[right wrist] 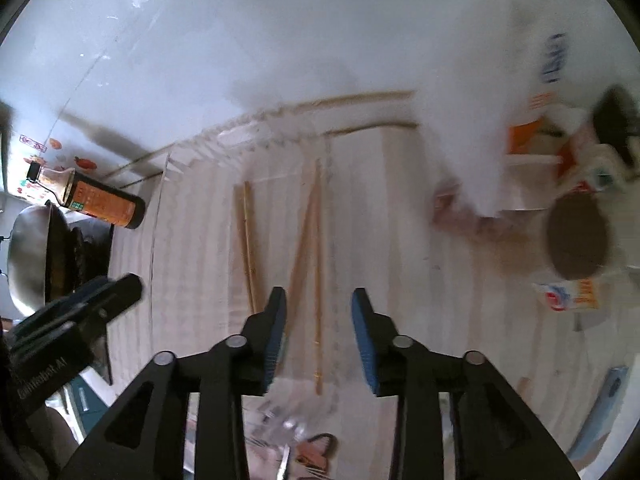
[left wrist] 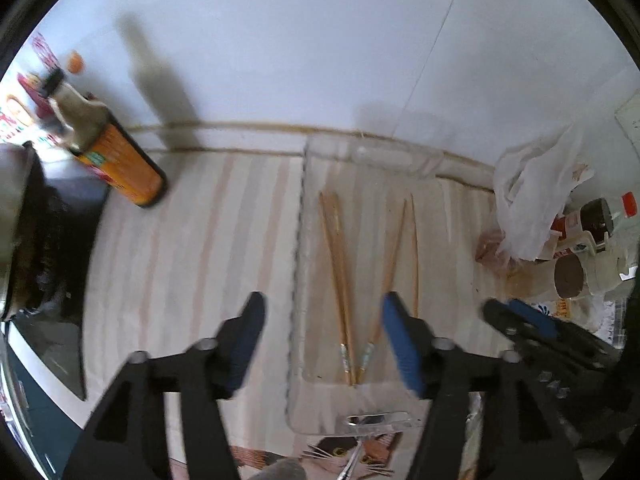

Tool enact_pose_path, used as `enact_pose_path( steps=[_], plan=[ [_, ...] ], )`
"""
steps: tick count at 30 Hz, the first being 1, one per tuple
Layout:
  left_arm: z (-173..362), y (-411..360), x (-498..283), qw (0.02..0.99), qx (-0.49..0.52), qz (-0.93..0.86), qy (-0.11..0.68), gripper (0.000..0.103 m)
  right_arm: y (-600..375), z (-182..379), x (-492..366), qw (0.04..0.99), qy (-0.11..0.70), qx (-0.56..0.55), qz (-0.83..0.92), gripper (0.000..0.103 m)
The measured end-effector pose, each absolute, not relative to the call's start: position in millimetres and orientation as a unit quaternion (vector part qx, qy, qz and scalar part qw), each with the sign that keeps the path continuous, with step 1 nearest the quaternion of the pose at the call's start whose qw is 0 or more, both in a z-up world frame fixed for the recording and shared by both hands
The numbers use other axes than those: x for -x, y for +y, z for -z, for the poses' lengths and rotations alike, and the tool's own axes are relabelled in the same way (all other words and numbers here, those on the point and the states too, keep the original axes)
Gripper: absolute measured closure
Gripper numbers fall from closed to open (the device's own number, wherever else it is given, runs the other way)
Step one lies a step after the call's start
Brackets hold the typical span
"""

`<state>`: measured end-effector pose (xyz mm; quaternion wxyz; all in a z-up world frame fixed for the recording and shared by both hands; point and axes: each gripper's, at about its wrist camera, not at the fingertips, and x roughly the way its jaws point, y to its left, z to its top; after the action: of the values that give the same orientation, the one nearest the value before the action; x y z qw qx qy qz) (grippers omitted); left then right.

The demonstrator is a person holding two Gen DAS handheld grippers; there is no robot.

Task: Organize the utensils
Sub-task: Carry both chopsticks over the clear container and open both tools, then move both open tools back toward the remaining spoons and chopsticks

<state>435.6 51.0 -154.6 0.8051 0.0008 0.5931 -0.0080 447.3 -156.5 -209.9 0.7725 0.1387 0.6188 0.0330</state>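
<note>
your left tongs (left wrist: 322, 340) hang open and empty over the left pair of chopsticks (left wrist: 338, 280) in the clear tray (left wrist: 298, 240) on the striped surface (left wrist: 180, 240), your right tongs (right wrist: 319, 338) part-open straddling the right pair of chopsticks (right wrist: 317, 272), so i'd close gently, keeping each pair together.

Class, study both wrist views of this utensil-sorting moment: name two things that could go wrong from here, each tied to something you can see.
1. The two pairs of chopsticks lie loose and splayed in the clear tray; the open right gripper, hovering over one stick, might pinch just that one.
2. The left gripper and right gripper work close together and could collide.
</note>
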Motion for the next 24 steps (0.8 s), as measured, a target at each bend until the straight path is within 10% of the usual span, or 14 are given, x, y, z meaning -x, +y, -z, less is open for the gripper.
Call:
enact_pose_path(
  steps=[7, 17, 22, 24],
  plan=[
    [133, 46, -392, 0.848, -0.028, -0.010, 0.530, 0.000, -210, 176, -387, 0.794, 0.586, -0.162, 0.019, 0.049],
    [162, -9, -321, 0.841, -0.079, 0.023, 0.534, 0.000, -286, 194, -260, 0.788, 0.575, -0.192, 0.108, 0.038],
    [210, -40, -289, 0.806, -0.094, 0.050, 0.583, 0.004, -294, 252, -218, 0.731, 0.636, -0.230, 0.096, 0.070],
    [230, -49, -280, 0.784, -0.088, 0.067, 0.611, 0.026, -292, 270, -209, 0.721, 0.648, -0.228, 0.094, 0.079]
  ],
)
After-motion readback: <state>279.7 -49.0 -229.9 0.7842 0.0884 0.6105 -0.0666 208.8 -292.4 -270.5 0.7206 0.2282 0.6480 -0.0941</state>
